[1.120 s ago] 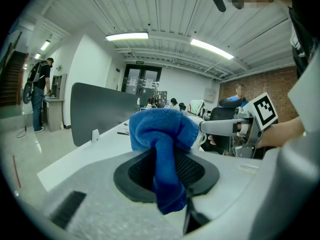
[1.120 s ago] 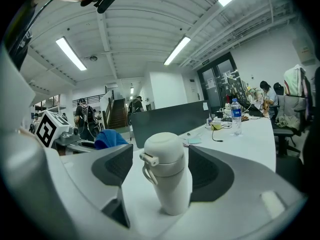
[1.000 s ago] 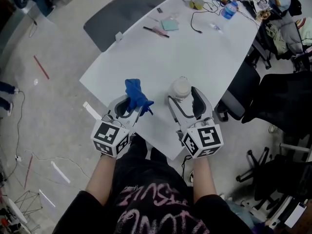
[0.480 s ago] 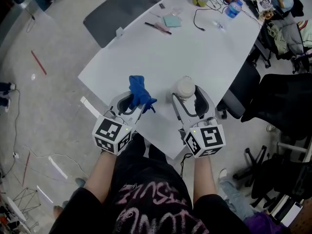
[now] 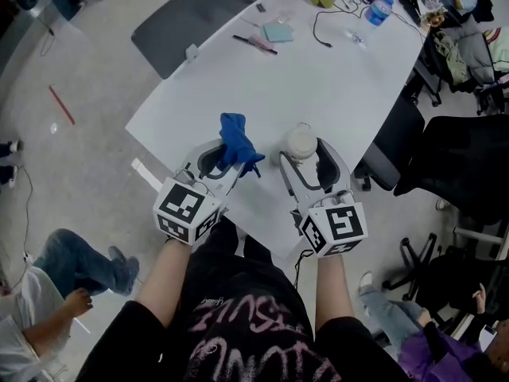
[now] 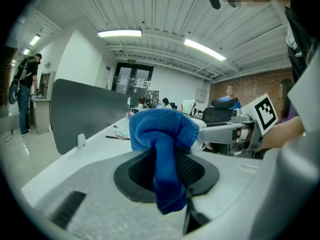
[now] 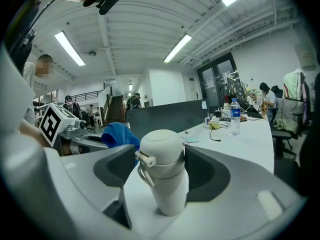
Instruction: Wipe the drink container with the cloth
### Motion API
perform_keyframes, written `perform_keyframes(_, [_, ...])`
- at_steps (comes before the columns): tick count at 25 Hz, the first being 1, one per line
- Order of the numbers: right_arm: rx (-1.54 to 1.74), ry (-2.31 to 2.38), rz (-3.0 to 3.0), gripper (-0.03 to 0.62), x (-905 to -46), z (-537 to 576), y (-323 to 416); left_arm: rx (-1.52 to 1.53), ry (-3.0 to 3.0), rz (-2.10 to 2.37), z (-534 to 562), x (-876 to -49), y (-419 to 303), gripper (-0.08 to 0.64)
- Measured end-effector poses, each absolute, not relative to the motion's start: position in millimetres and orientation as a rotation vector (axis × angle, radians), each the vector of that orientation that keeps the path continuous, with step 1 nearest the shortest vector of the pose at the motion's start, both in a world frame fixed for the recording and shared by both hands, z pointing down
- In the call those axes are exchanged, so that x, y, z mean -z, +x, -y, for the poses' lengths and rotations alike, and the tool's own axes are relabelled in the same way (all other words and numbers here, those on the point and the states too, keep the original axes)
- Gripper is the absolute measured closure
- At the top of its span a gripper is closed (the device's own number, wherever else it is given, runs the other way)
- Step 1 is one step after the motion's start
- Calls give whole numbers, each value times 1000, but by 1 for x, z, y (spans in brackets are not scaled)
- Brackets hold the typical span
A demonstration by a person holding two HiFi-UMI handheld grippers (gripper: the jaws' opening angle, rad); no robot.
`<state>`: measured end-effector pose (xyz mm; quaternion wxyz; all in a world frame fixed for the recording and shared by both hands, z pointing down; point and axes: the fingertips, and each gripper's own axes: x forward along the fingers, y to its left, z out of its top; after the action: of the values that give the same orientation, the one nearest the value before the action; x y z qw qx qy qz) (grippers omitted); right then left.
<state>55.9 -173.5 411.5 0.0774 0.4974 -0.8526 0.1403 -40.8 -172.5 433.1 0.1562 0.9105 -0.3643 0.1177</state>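
A white drink container (image 5: 302, 142) with a domed lid stands upright near the front corner of the white table (image 5: 318, 78). My right gripper (image 5: 303, 157) is round it, and its pads touch both sides of the lid and neck (image 7: 162, 156). My left gripper (image 5: 227, 154) is shut on a blue cloth (image 5: 237, 140), which bunches up above the jaws (image 6: 162, 131). The cloth is held in the air just left of the container, a short gap apart, and shows behind it in the right gripper view (image 7: 119, 134).
At the table's far end lie a water bottle (image 5: 379, 9), cables (image 5: 334, 22), a pen (image 5: 253, 44) and a green pad (image 5: 279, 33). Black office chairs (image 5: 465, 165) stand at the right. One person sits on the floor at lower left (image 5: 56, 293); another shows at lower right.
My left gripper has lifted the cloth a little and brought it rightward, closer to the container. The right gripper stays round the container. A seated person has come into view at lower left.
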Motion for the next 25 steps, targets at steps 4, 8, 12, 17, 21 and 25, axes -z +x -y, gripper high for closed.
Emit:
perform_keyframes(4, [-416,1491,2554,278,-414,175,56,-340,2658,1007,183,-425,-29,462])
perform_keyframes(8, [-415,1486,2554,278,-413,174,56,-337,2691,977,187,-416,-19,462])
perform_keyframes(12, [-414,1486,2556,277,-413,173,57,-332,2711,952,189,-412,-11,462])
perform_keyframes(17, [-417,1488,2555,277,-411,173,57,-330,2726,913,191,-410,1,462])
perform_keyframes(21, [-419,1486,2553,276,-412,174,56,-341,2731,875,190,-417,7,462])
perform_keyframes(25, [-424,1485,2550,276,-414,178,55,-360,2750,835,192,-422,14,462])
